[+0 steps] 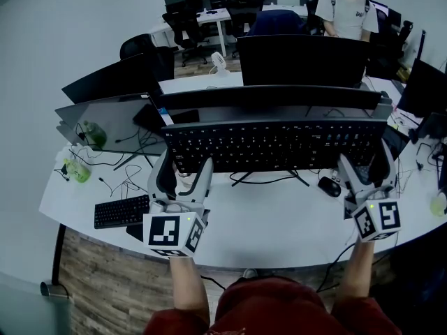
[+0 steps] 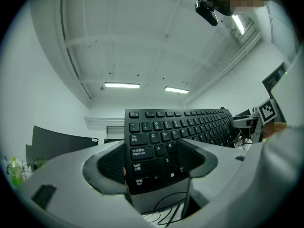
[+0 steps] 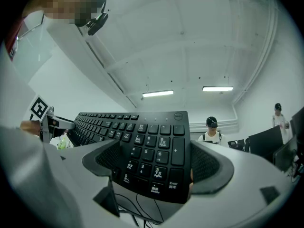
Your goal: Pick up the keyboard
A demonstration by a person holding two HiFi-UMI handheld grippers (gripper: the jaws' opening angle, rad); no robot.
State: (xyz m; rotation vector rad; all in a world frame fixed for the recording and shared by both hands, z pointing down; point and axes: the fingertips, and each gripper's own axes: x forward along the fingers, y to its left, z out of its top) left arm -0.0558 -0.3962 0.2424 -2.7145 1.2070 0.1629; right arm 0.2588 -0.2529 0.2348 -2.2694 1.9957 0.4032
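Note:
A long black keyboard is held off the white desk, level and facing up, with a gripper at each end. My left gripper is shut on its left end; in the left gripper view the keyboard sits between the jaws of the gripper at the Shift and Ctrl keys. My right gripper is shut on its right end; in the right gripper view the gripper clamps the number pad of the keyboard.
A second, smaller black keyboard lies at the desk's front left. Cables and a black mouse lie under the lifted keyboard. Dark monitors stand behind, a green bottle at far left. A person stands at the back.

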